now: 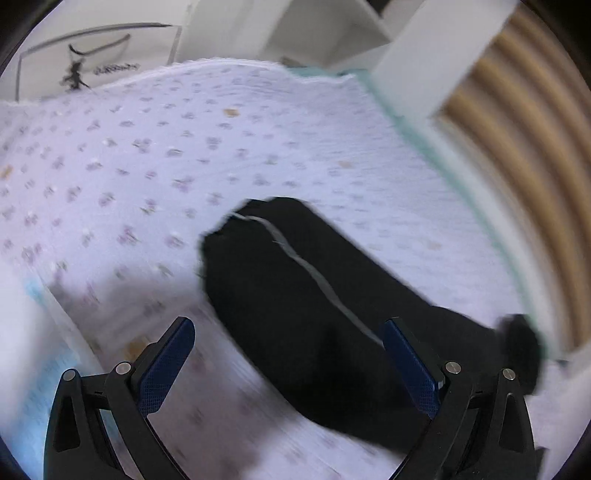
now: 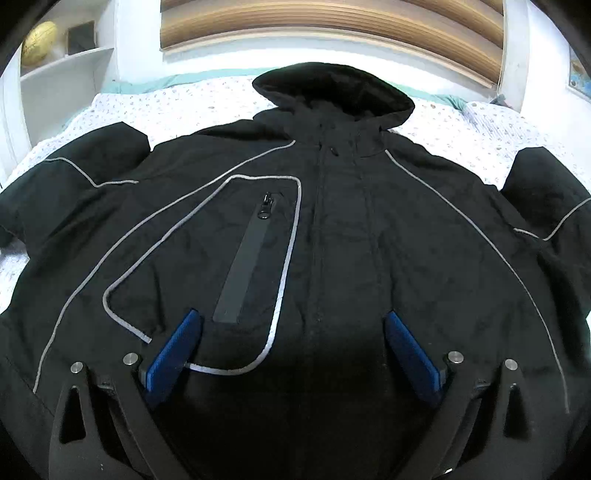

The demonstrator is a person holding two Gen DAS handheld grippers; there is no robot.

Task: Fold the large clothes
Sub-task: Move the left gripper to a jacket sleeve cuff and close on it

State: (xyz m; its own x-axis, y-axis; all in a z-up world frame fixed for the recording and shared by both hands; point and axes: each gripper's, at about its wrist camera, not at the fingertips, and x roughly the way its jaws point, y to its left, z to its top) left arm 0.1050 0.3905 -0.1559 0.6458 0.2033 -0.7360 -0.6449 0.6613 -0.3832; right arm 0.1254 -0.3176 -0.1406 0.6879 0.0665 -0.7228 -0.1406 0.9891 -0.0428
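Observation:
A black hooded jacket point(image 2: 332, 240) with grey piping lies spread front-up on the bed, hood point(image 2: 332, 92) at the far end and both sleeves out to the sides. My right gripper point(image 2: 293, 326) hovers open over the jacket's lower front, near the chest pocket zipper point(image 2: 266, 206). In the left wrist view, one black sleeve point(image 1: 295, 295) with a grey stripe lies across the sheet. My left gripper point(image 1: 288, 332) stands open just above it, nothing between its blue pads. The left view is blurred.
The bed sheet point(image 1: 147, 166) is white with small purple dots, with a teal edge point(image 1: 406, 122). A wooden slatted headboard point(image 2: 332, 33) runs behind the bed. White shelves point(image 2: 66, 66) holding a yellow ball stand at the far left.

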